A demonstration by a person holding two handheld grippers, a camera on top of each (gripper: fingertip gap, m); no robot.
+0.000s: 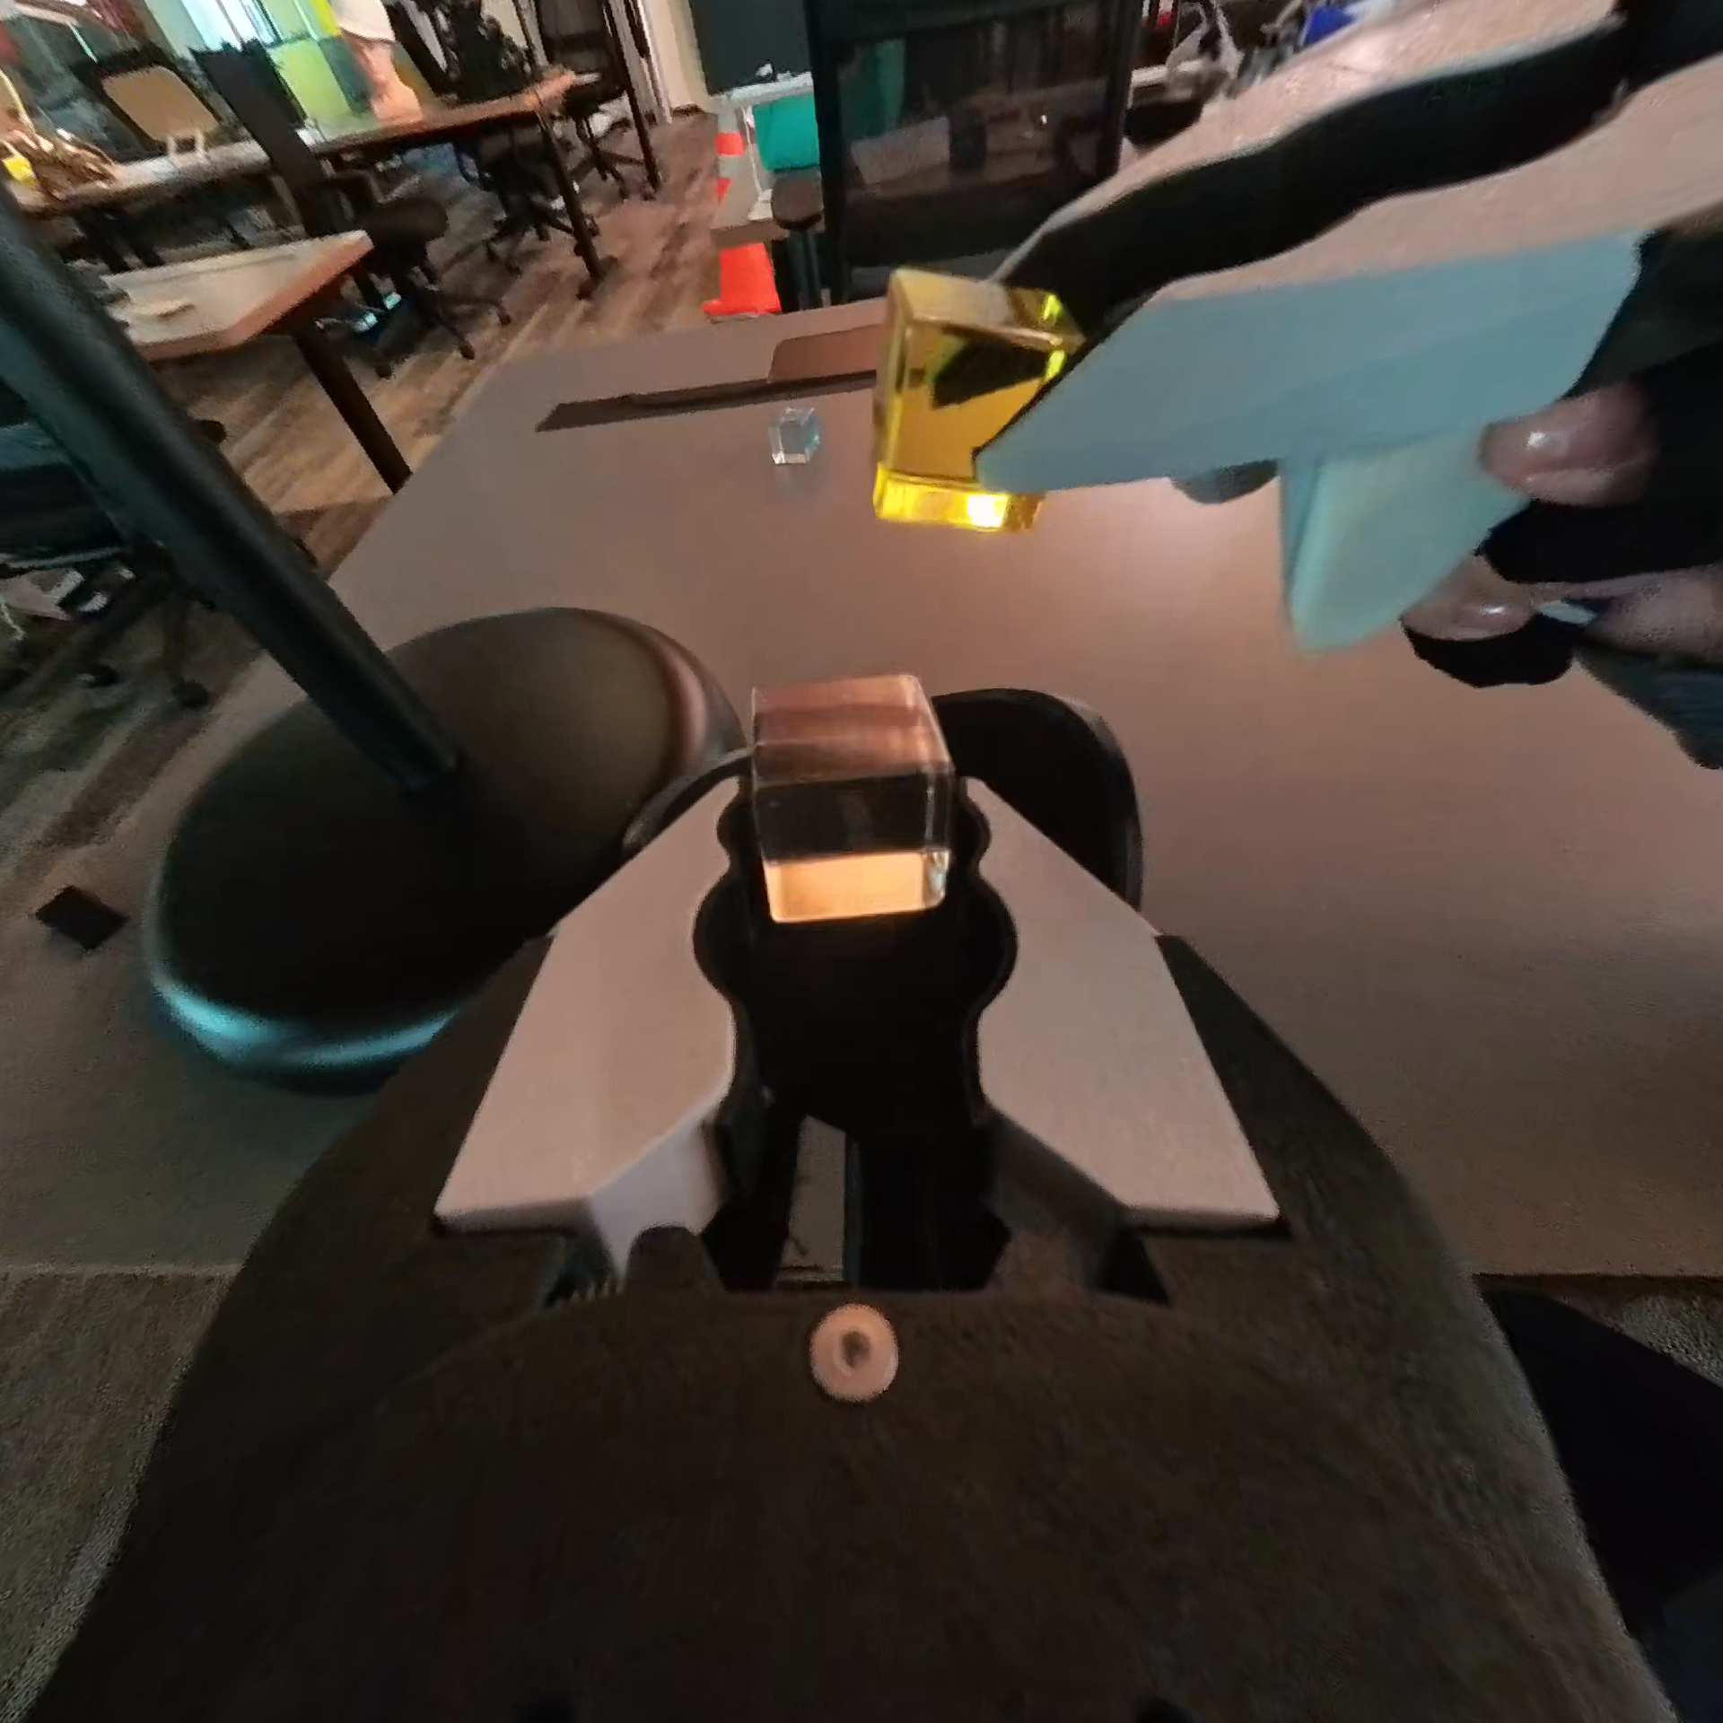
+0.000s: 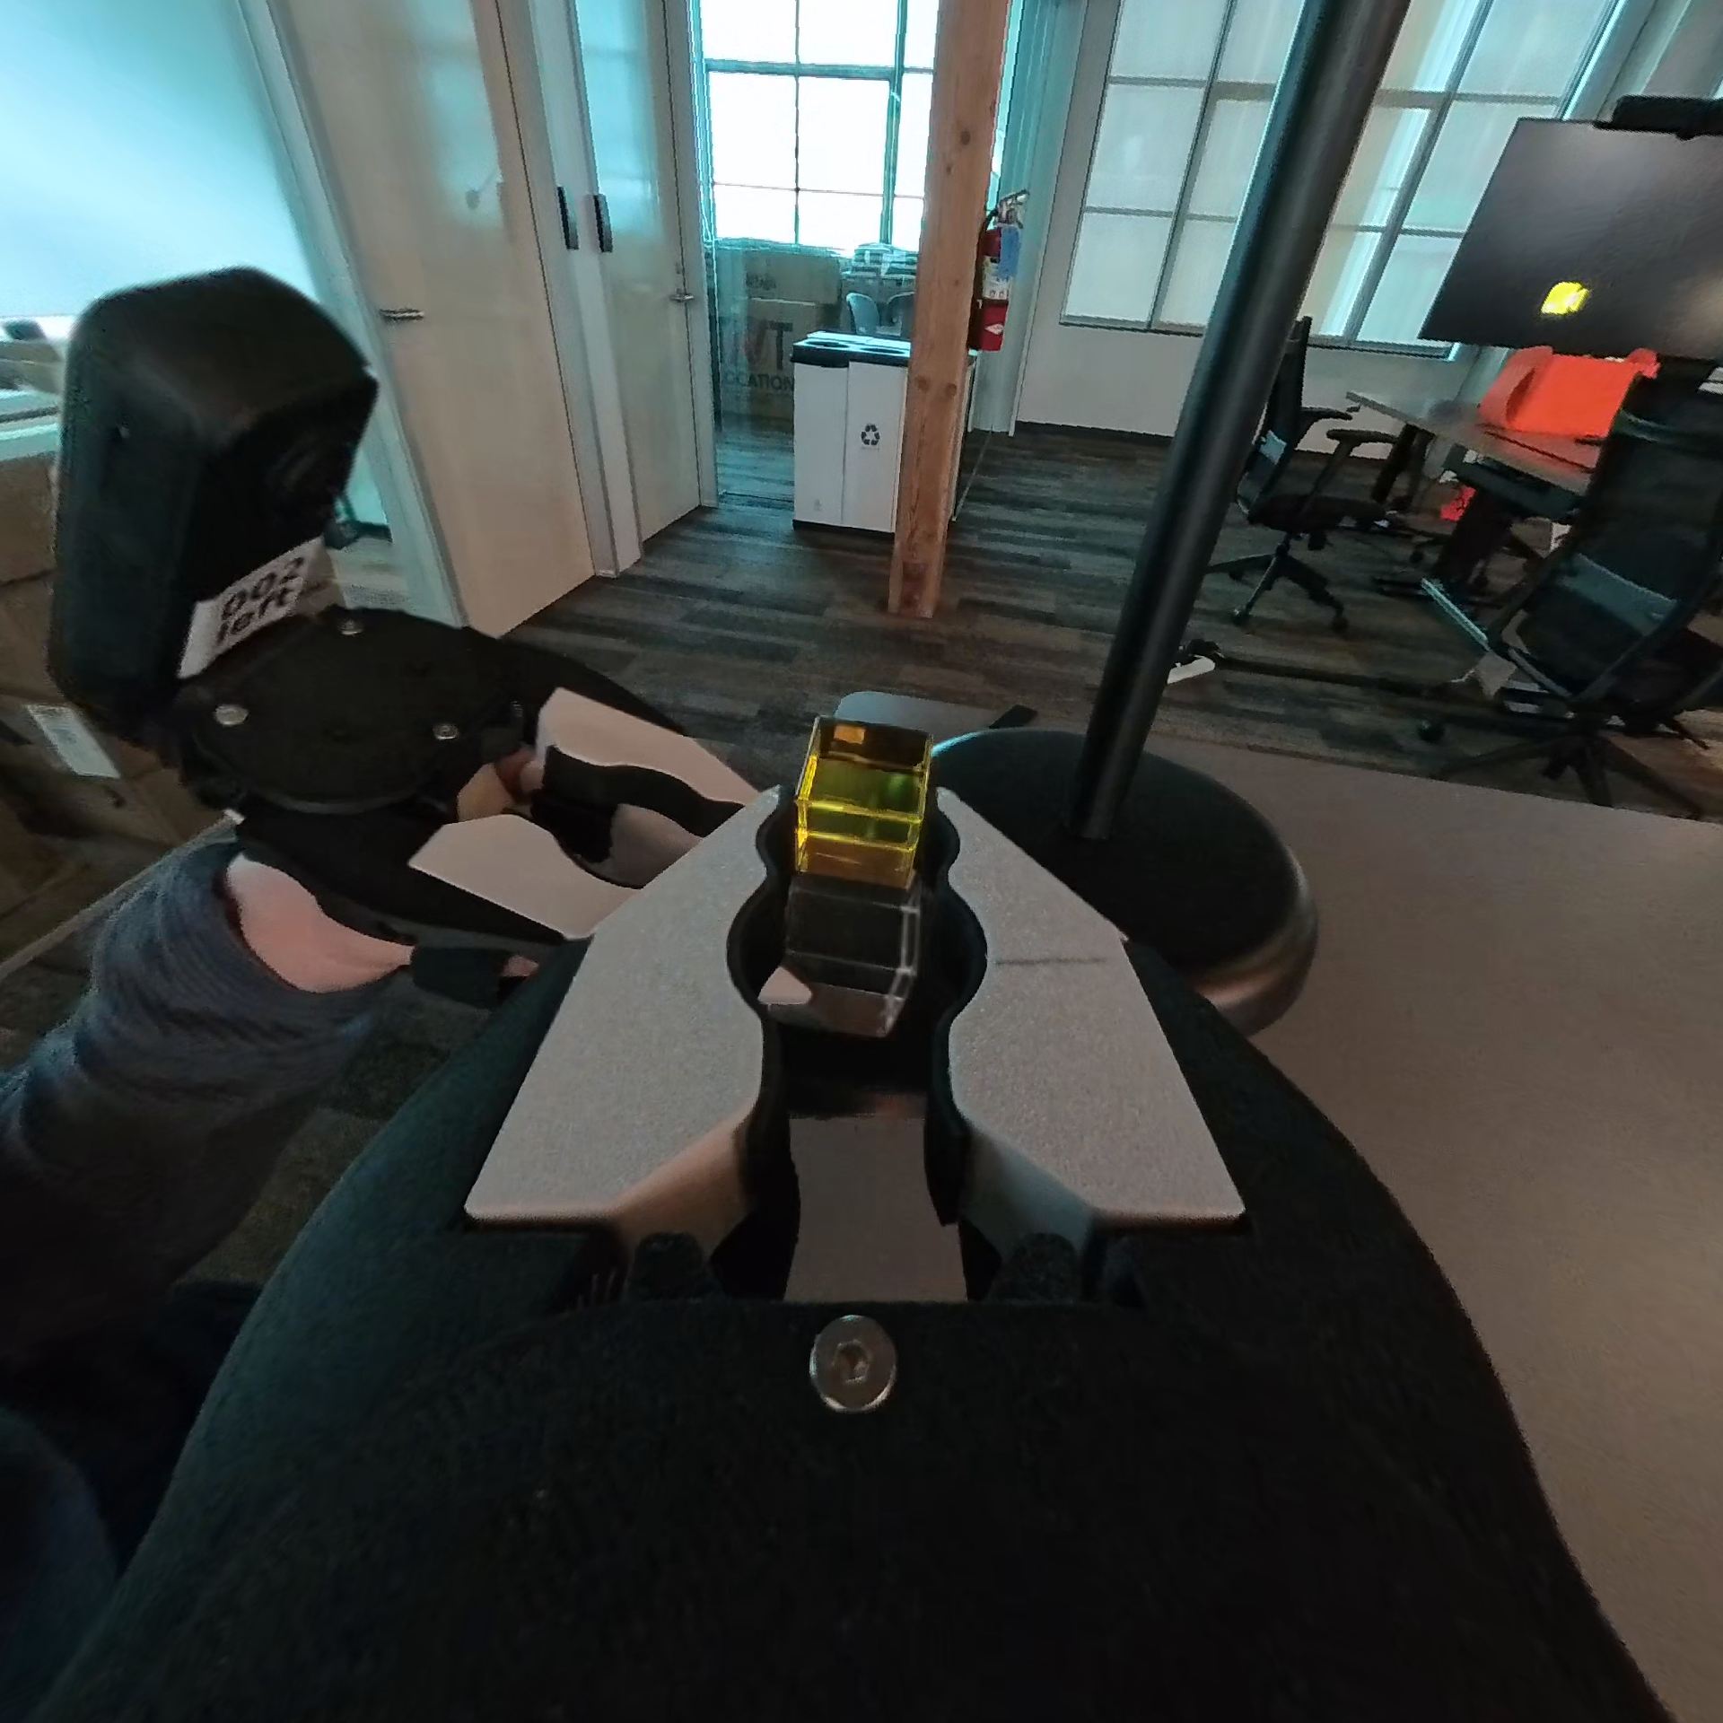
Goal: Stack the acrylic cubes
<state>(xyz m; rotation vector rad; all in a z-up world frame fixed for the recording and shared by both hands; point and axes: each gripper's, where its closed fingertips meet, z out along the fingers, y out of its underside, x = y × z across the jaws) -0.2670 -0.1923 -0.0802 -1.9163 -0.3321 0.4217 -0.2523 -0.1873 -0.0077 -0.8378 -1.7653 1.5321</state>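
Note:
My left gripper [image 1: 850,811] is low over the grey table [image 1: 1259,886]. A clear cube [image 1: 850,802] stands between its fingertips with a thin dark gap at each pad, so the jaws are open around it. My right gripper [image 2: 862,811] is shut on a yellow see-through cube [image 2: 862,802] and holds it in the air. In the left wrist view the yellow cube [image 1: 970,401] hangs up and to the right of the clear cube. In the right wrist view the clear cube [image 2: 853,960] shows just under the yellow one, and the left gripper [image 2: 653,820] reaches in from the left.
A round black lamp base [image 1: 401,820] with a slanted black pole [image 1: 186,522] stands close to the left of the left gripper. A smaller clear cube [image 1: 794,435] lies farther out on the table. A flat cardboard piece [image 1: 811,359] lies at the far edge. Desks and chairs stand beyond.

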